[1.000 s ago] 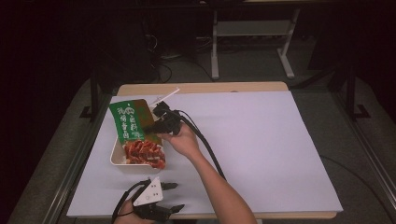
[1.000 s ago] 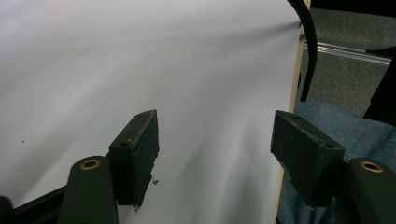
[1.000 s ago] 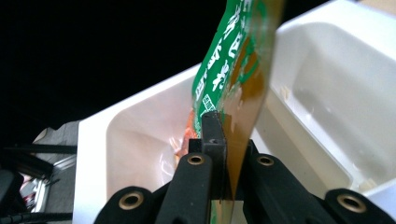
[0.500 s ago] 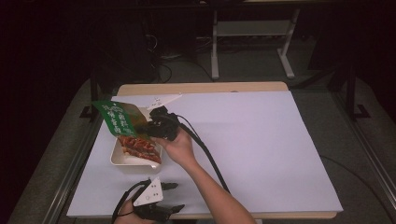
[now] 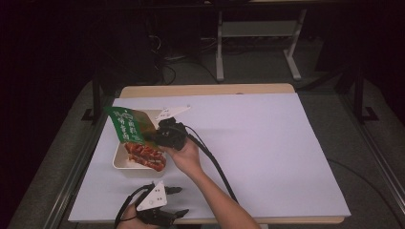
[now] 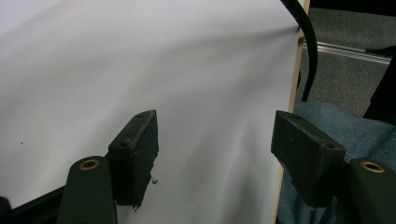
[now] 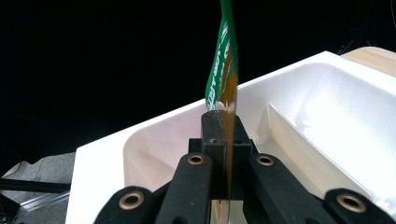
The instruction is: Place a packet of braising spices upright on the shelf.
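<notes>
Green packet [image 5: 127,125]: clamped by its edge in the right gripper [image 5: 160,136], held in the air over the far-left part of the white tray [image 5: 119,161], flat face turned up toward the high view. In the right gripper view the packet [image 7: 226,70] shows edge-on, rising straight out of the shut jaws, with the tray [image 7: 102,163] behind and below them.

Tray sits at the left of the white sheet [image 5: 267,143] covering the table. Red-brown food [image 5: 145,154] lies in its near part. A low divider wall inside the tray shows in the right gripper view; which compartment the packet hangs over I cannot tell.

Step in hand, as I judge it: carrying the emptied-looking packet off the tray, toward the left edge of the table. Whether anything remains inside it cannot be read.

Next move likely calls for: keeping the pinch firm on a thin, floppy edge, clearing the tray rim without dragging the packet through the food, then letting go only over a bare spot.

Pose: right forearm enters from the bottom and reaches up-left, wrist bent so the gripper points left and roughly level.

Left gripper [image 5: 176,201]: low at the near table edge, jaws wide apart, nothing between them; its own view looks across bare sheet [image 6: 140,60].
</notes>
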